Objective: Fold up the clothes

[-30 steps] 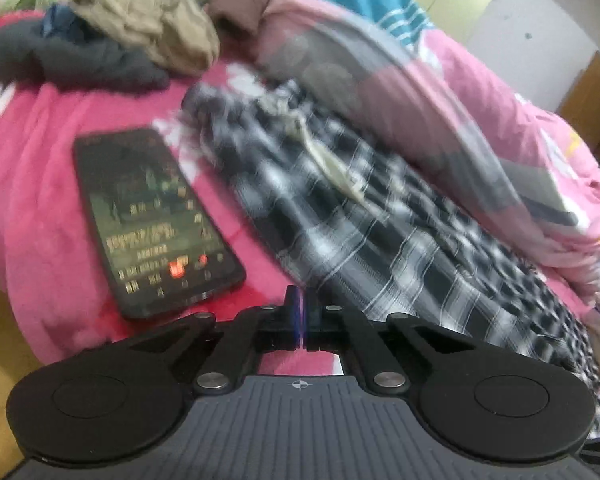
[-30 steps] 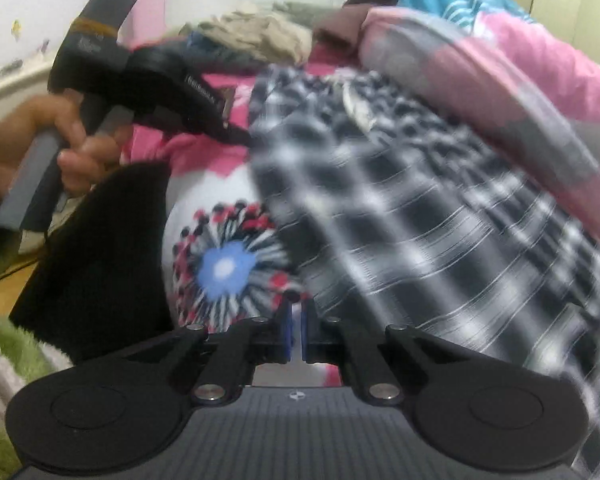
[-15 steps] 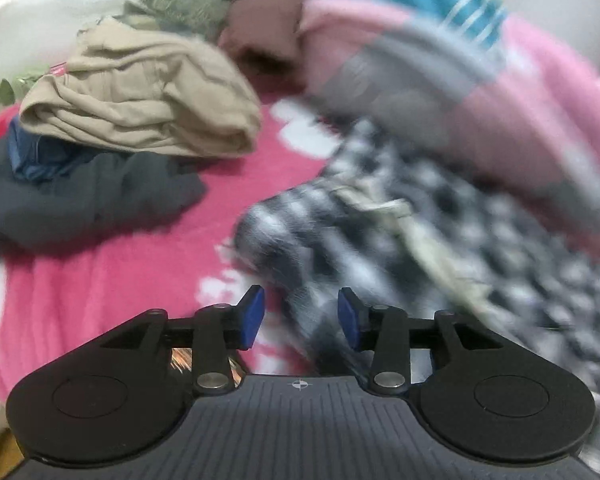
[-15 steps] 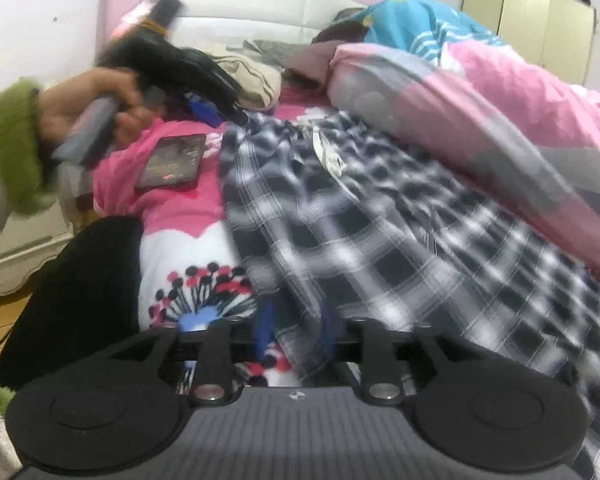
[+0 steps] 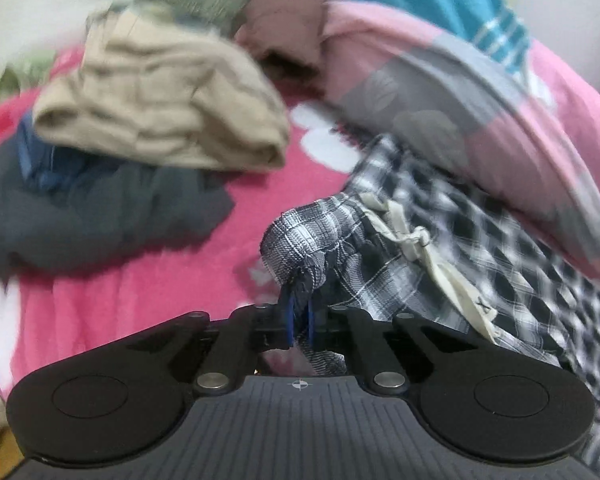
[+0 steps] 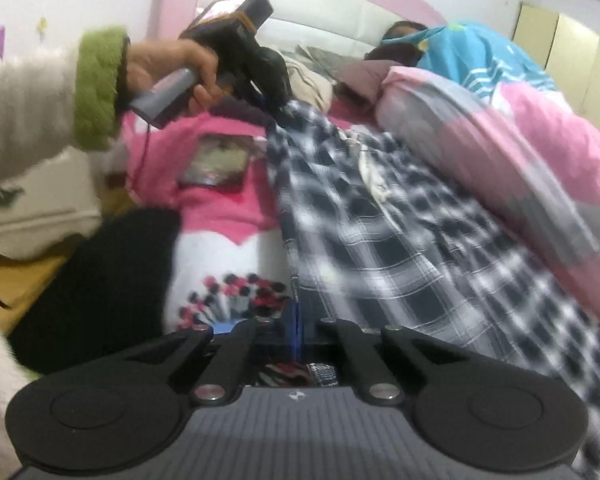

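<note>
Pinching checked trousers [image 5: 380, 264] on the pink bed [image 5: 140, 288]: your left gripper [image 5: 299, 320], just closed, is clamping the waistband at twelve o'clock; your right gripper [image 6: 296, 322], just closed, is nipping their near edge.

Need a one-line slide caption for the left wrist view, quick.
Left gripper pinches the waistband corner of the checked trousers on the pink bedspread.

No legible text or labels.
</note>
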`<state>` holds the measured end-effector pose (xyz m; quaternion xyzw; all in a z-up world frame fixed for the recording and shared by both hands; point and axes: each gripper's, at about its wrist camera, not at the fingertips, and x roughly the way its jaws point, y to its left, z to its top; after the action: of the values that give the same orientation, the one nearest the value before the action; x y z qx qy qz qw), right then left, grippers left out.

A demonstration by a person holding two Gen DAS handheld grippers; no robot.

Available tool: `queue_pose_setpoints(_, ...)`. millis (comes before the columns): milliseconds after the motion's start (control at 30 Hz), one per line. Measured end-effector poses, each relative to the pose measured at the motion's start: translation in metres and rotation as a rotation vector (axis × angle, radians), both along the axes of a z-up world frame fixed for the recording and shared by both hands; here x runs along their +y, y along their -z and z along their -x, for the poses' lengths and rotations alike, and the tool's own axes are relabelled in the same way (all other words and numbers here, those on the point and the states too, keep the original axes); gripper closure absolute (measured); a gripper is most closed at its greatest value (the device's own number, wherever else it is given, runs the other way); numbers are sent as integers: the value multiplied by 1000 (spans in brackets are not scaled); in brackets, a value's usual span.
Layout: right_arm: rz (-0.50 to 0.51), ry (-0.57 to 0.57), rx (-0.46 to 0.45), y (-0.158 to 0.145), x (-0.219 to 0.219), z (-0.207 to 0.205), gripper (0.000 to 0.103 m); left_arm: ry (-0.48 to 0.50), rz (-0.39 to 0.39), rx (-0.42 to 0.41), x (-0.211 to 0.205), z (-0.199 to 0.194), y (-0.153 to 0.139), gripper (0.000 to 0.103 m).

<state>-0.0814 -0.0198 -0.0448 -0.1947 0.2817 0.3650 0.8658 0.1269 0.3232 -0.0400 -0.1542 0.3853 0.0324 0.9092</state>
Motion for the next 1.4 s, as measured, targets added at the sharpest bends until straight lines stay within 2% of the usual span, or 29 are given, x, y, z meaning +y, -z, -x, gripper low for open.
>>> queue_pose_setpoints(33, -21, 11, 35, 3, -2, -5, 103, -9, 10, 11, 2, -1, 3, 99)
queue_pose_setpoints(200, -83, 19, 116, 7, -3, -13, 103, -11, -42, 30, -2, -7, 9, 98)
queue_pose_setpoints(367, -220, 106, 308, 30, -15, -33, 102, -22, -91, 54, -11, -12, 14, 96)
queue_pose_setpoints(467, -299, 137, 352, 25, -28, -30, 95, -31, -139, 40, -18, -7, 9, 86)
queue_pose_setpoints(533, -314, 149, 351, 19, -38, -23, 80, -54, -186, 11, -24, 0, 2, 75)
queue_pose_setpoints(600, -342, 169, 321, 5, -59, -17, 79, -79, -251, -31, -33, 9, -8, 71)
queue_pose_setpoints(667, -372, 189, 289, -10, -80, -12, 79, -78, -340, -110, -52, 24, -21, 70)
queue_pose_setpoints(767, -401, 322, 207, -37, -134, -11, 79, -62, -455, -219, -81, 45, -38, 62)
queue_pose_setpoints(833, -411, 455, 172, -50, -180, -9, 79, -40, -491, -247, -95, 51, -42, 60)
queue_pose_setpoints(967, -401, 752, 83, -70, -273, 18, 78, -73, -545, -204, -96, 44, -40, 60)
queue_pose_setpoints(1100, -245, 983, -26, -71, -337, 46, 75, -202, -594, -162, -81, 38, -39, 60)
queue_pose_setpoints(1167, -116, 1017, -81, -67, -350, 48, 75, -261, -632, -161, -75, 40, -43, 60)
queue_pose_setpoints(1200, -67, 1024, -96, -63, -354, 44, 74, -287, -634, -160, -73, 42, -45, 60)
queue_pose_setpoints(1300, 73, 1044, -133, -51, -369, 28, 71, -299, -574, -161, -74, 53, -55, 60)
queue_pose_setpoints(1400, -9, 1089, -68, -44, -397, 13, 70, -206, -525, -171, -99, 70, -59, 60)
